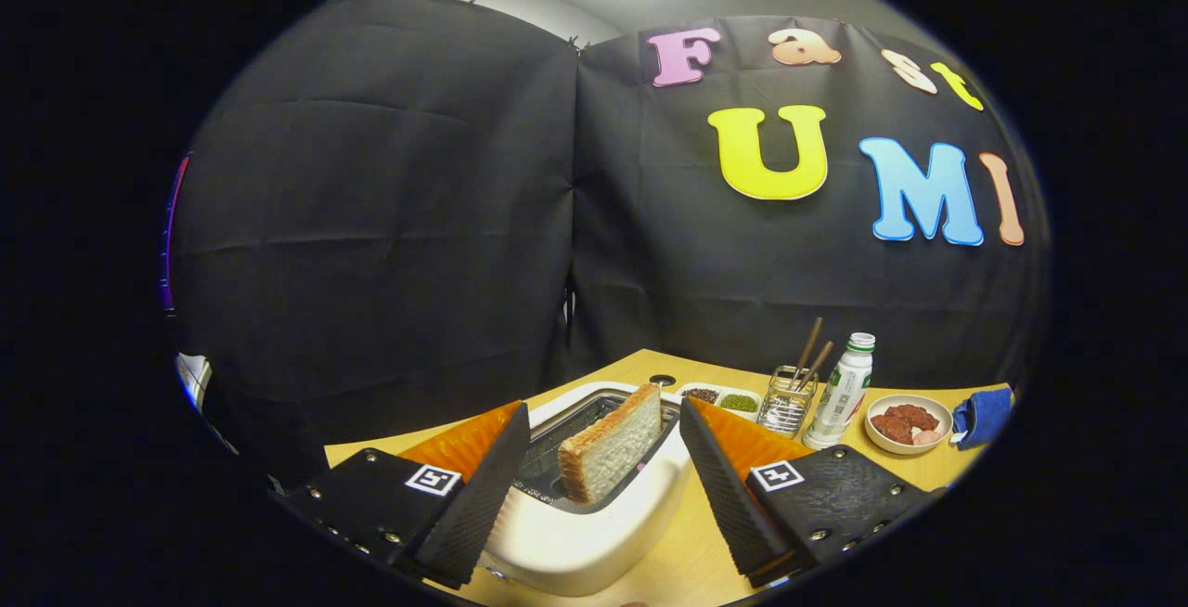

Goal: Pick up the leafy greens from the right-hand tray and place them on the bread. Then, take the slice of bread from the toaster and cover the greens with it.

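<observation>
Between the spread fingers of the gripper (603, 458), a slice of bread (610, 445) is seen standing tilted in the slot of a white toaster (594, 533), with most of the slice raised above the slot. The fingers are held wide apart on either side of the slice, and neither is seen touching it. The toaster is set on a wooden table (928, 472). Beyond the toaster, a small divided dish (722, 397) is placed; beside it are found a wire holder (786, 403) with chopsticks, a bottle (840, 393), a bowl (908, 423) of reddish food, and a blue cloth (982, 416).
</observation>
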### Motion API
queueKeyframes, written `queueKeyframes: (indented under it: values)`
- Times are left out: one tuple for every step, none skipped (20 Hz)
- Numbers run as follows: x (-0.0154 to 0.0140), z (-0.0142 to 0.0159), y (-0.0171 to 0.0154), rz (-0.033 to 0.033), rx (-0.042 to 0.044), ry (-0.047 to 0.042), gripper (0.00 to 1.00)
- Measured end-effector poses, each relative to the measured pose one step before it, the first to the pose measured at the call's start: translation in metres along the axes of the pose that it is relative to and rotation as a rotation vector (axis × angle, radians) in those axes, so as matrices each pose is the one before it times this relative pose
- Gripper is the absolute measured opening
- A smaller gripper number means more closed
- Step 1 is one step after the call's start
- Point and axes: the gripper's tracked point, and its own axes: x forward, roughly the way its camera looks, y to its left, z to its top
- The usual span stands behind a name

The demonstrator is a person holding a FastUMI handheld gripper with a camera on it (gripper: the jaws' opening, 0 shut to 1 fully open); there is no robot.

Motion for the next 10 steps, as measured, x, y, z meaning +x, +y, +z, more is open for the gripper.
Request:
queueKeyframes:
  values:
    - [0.00362, -0.00282, 0.00138, -0.00269, 0.00092, 0.00765, 0.98]
    - [0.0025, -0.00502, -0.00018, -0.00317, -0.00163, 0.00817, 0.96]
    - [0.00164, -0.00213, 0.00051, -0.00193, -0.00293, 0.00807, 0.96]
    - [0.00419, -0.00348, -0.00262, -0.01062, -0.00261, 0.00609, 0.95]
    - [0.00082, -0.00157, -0.00075, -0.00046, -0.00081, 0.00329, 0.89]
    - [0.00272, -0.00393, 0.00186, 0.00873, 0.00567, 0.0085, 0.81]
    - [0.00122, -0.00359, -0.0004, -0.00193, 0.0074, 0.01082, 0.81]
    - [0.00577, -0.00398, 0.00275, 0.01724, 0.00966, 0.00943, 0.72]
    - [-0.00712, 0.00024, -0.00086, 0.00218, 0.01258, 0.00453, 0.68]
    - [-0.00038, 0.00382, 0.00011, -0.0021, 0.00251, -0.01114, 0.32]
